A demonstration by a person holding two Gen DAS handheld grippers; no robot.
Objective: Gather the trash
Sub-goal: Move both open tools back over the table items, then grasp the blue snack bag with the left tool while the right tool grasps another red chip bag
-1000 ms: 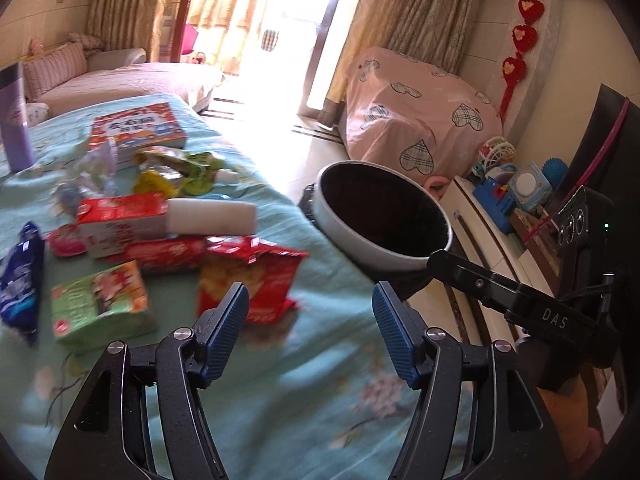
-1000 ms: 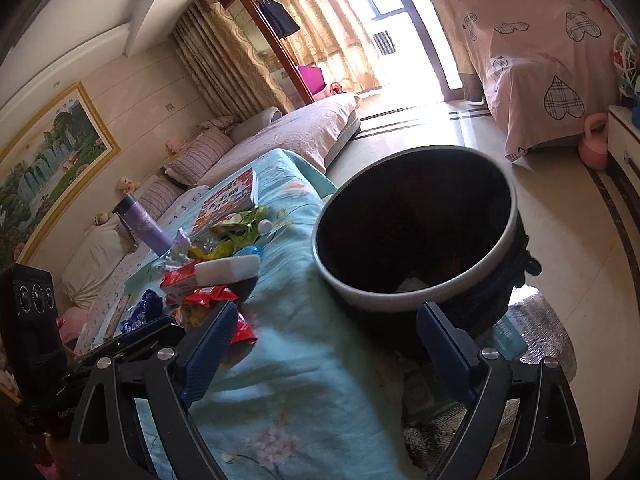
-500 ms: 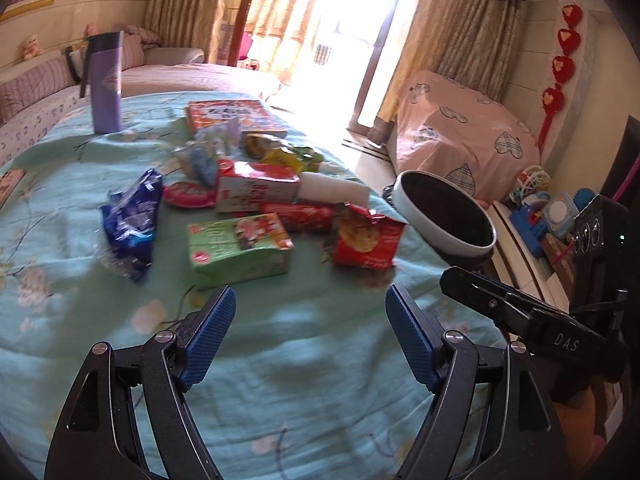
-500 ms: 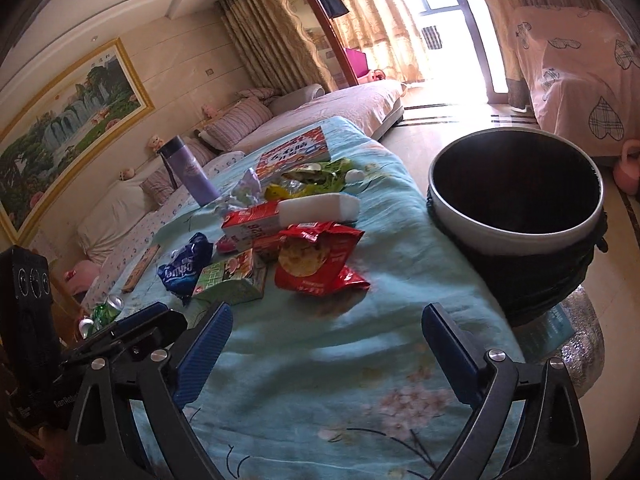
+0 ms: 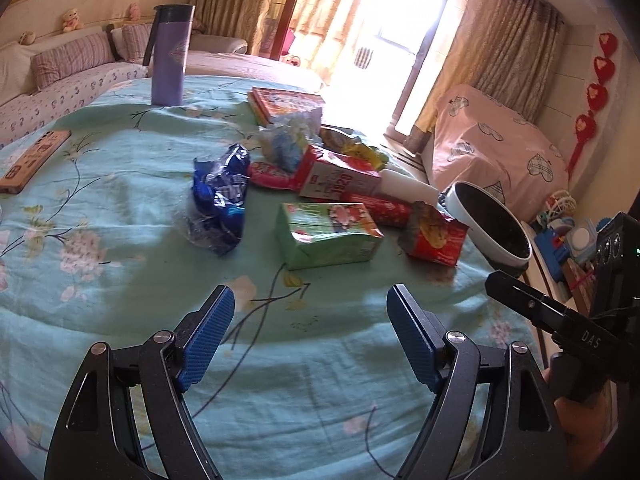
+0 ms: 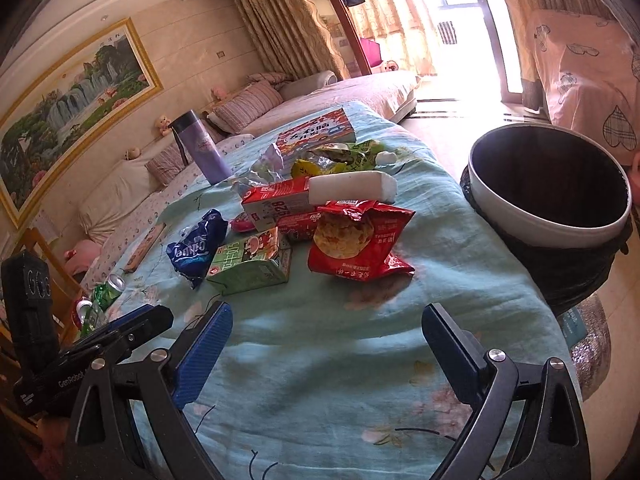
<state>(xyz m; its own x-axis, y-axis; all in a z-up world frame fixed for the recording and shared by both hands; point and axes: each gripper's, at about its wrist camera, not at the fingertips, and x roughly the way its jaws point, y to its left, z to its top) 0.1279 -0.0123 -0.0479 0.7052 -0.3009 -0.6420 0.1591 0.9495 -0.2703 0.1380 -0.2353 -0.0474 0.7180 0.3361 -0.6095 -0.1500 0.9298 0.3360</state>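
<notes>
Trash pile mid desk: green carton lying flat, red snack bag torn open beside it, crumpled blue wrapper on its other side, red-white carton behind. Bin at desk edge, black liner, white rim. Left gripper and right gripper both tilted down over bare cloth short of the pile, fingers apart, nothing between

Glossy foil snack bag; matt cloth tablecloth; ribbed blue finger pads.
</notes>
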